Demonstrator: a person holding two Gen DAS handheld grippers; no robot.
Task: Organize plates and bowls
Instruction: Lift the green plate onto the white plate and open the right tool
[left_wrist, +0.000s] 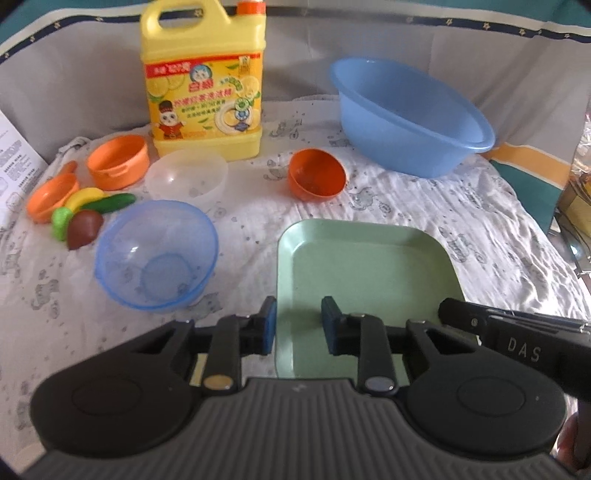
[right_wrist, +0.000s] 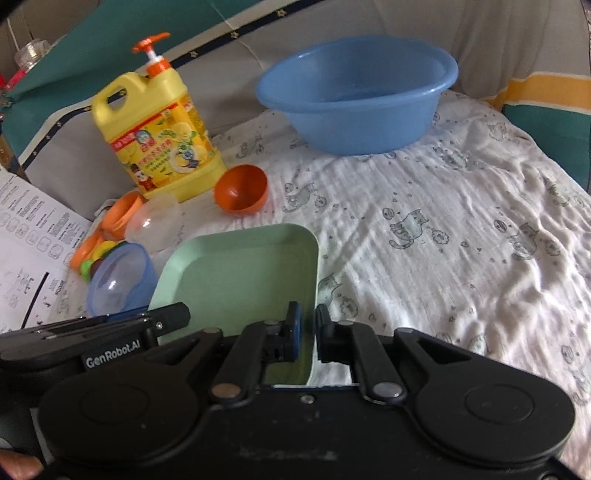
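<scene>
A square pale green plate lies on the patterned cloth, also in the right wrist view. My left gripper is open, its jaws straddling the plate's near left rim without clamping it. My right gripper is shut on the plate's near right rim. A clear blue bowl sits left of the plate. A clear white bowl and an orange bowl sit behind. A large blue basin stands at the back right.
A yellow detergent jug stands at the back. An orange toy pot, an orange toy pan and toy fruit and vegetables lie at the left. Printed paper lies at the far left edge.
</scene>
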